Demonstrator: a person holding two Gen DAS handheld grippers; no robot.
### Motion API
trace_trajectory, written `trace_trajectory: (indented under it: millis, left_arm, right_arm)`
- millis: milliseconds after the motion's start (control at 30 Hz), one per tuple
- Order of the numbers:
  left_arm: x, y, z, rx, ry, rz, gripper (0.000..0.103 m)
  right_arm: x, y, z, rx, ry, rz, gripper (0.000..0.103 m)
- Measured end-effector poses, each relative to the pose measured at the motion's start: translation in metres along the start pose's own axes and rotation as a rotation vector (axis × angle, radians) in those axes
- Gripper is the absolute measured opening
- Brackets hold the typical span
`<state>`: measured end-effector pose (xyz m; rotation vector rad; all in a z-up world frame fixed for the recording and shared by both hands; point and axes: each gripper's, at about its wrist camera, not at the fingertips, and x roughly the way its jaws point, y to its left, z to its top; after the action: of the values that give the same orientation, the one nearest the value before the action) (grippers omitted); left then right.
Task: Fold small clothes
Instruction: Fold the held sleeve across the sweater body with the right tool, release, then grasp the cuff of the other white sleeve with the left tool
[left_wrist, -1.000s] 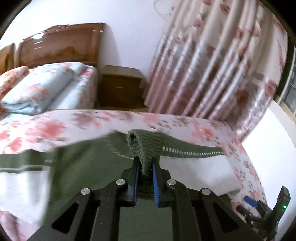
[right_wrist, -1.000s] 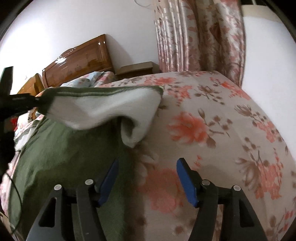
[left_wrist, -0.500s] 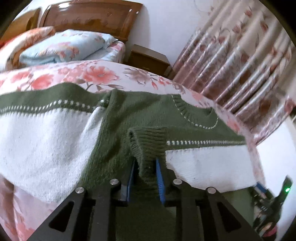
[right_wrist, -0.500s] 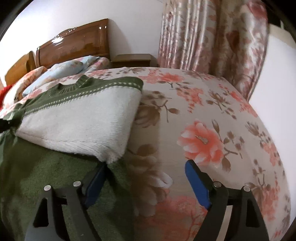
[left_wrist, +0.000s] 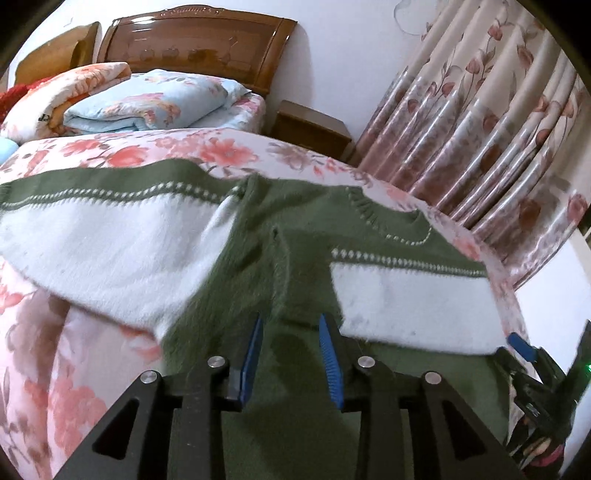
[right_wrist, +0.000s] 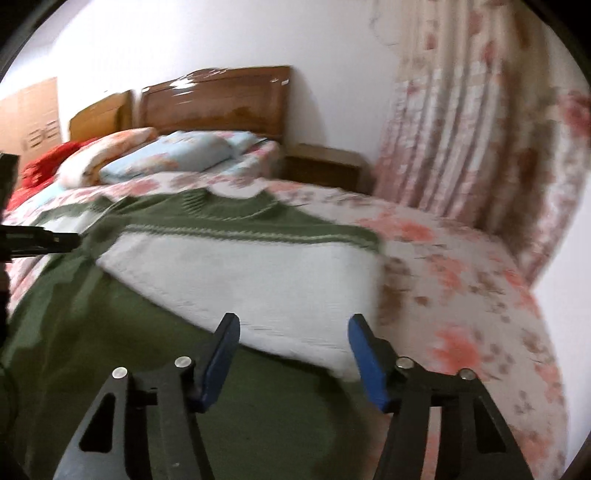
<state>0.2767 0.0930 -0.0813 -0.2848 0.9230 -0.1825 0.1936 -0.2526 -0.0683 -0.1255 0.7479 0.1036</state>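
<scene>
On the flowered bed (left_wrist: 122, 151) the green-and-white sweater (left_wrist: 280, 236) lies with one sleeve (left_wrist: 410, 306) folded across; my left claw (left_wrist: 290, 354) has just been opening off its cuff, my right claw (right_wrist: 291, 350) hangs wide and empty, and I fear the fuzzy knit catches a pad and drags the fold loose.

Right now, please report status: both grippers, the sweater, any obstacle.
Left gripper just opening, cuff released. Right gripper open, empty. Green-white sweater flat on bed, right sleeve folded across. No obstacle.

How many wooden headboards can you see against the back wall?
2: a large headboard behind the folded bedding, and a smaller one just left of it. More may be hidden past the frame's left edge.
</scene>
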Motion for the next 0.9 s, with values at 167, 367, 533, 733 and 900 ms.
trace_trajectory:
  millis: [167,367,533,733,900]
  left_arm:
    - [-0.033,0.069,-0.008,-0.155,-0.051,-0.021,0.032]
    - [-0.076,0.217,-0.008,-0.612,-0.18,0.015,0.032]
    - [-0.084,0.31,0.007,-0.837,-0.244,0.057,0.032]
    - [-0.055,0.348,0.026,-0.913,-0.254,0.058,0.029]
    - [-0.047,0.333,0.029,-0.901,-0.277,0.097,0.008]
  right_arm:
    - [0.02,-0.002,-0.012,0.032,0.086,0.015,0.103]
    - [0.023,0.007,-0.013,-0.01,0.099,0.007,0.103]
    - [0.024,0.008,-0.013,-0.022,0.101,0.006,0.103]
    - [0.024,0.007,-0.014,-0.015,0.098,0.015,0.103]
    - [0.023,0.007,-0.014,-0.01,0.096,0.019,0.103]
